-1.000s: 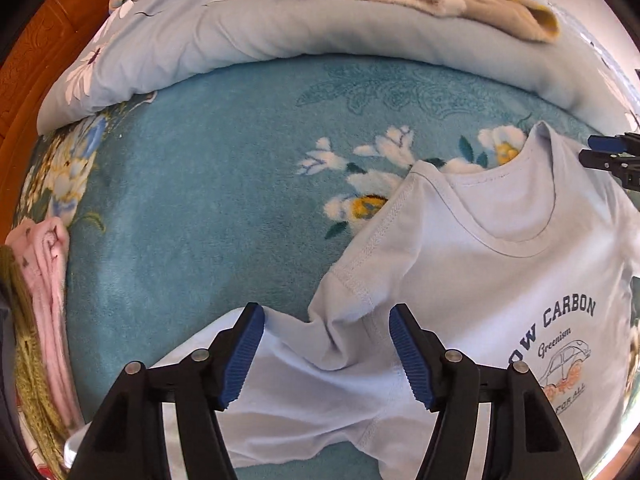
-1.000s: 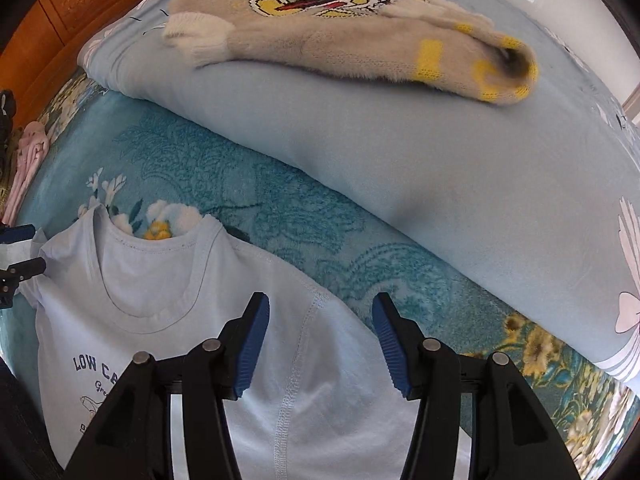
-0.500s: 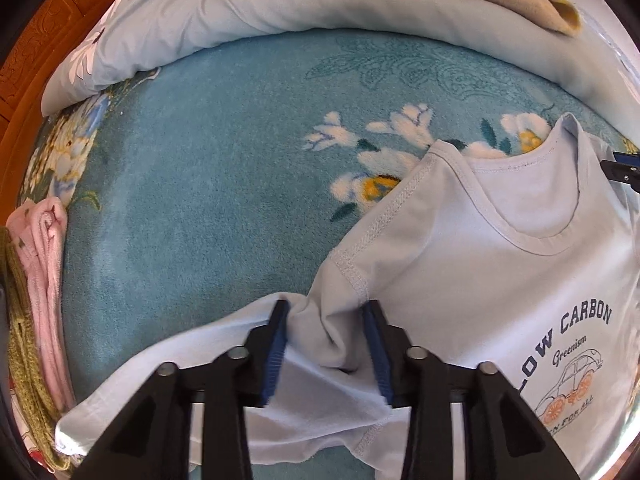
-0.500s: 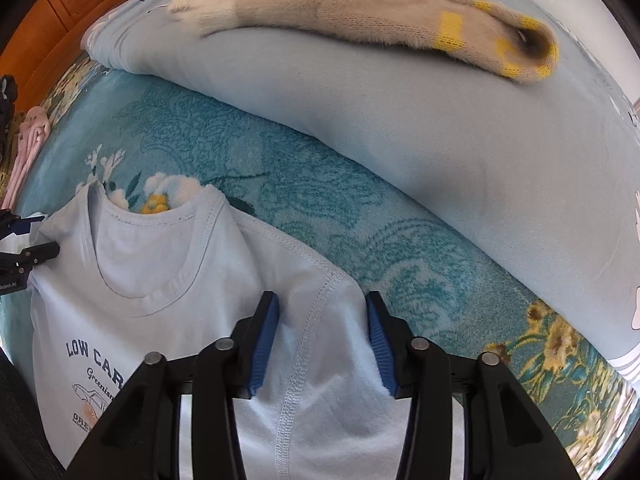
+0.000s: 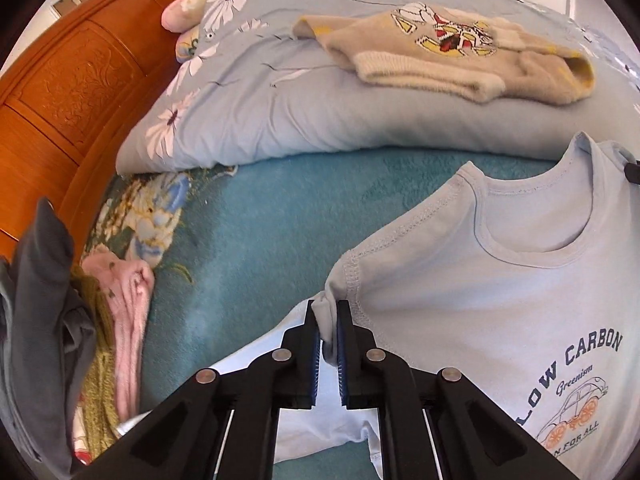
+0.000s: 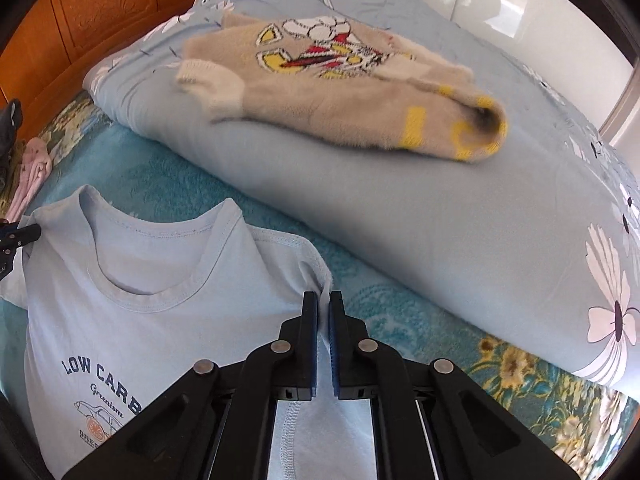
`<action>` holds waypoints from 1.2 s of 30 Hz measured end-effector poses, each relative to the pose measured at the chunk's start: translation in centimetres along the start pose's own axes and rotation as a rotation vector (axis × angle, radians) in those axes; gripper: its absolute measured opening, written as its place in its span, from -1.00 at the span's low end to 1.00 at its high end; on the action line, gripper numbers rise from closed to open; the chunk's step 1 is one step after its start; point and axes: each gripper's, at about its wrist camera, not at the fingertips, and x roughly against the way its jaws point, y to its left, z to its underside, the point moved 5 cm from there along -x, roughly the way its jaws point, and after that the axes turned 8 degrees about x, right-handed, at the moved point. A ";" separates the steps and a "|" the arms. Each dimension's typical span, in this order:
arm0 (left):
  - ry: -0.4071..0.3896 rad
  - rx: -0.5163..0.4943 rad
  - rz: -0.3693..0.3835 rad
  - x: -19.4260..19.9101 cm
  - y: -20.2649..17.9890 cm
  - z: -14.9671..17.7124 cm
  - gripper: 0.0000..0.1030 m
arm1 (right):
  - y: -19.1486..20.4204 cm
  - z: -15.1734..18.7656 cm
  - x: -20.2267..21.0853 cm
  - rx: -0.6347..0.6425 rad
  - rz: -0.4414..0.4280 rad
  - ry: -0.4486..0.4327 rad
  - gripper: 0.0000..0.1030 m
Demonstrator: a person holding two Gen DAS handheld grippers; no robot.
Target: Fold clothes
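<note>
Pale blue T-shirt (image 5: pixel 480 288), car print, pinched at both shoulder seams: left gripper (image 5: pixel 328 320) and right gripper (image 6: pixel 324 308) clenched on fabric. Beige sweater (image 6: pixel 340 92) on duvet (image 6: pixel 440 216) behind.

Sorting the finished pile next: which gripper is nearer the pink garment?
Left. The left gripper pinches the T-shirt shoulder beside the pink garment; the right gripper holds the opposite shoulder.

Left claw (image 5: pixel 328 320) and right claw (image 6: pixel 325 312), both clamped tight, angled downward.
</note>
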 end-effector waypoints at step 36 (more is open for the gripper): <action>0.041 0.542 0.297 4.2 1.3 11.3 0.11 | -8.3 10.1 7.4 -0.335 0.103 -0.024 0.02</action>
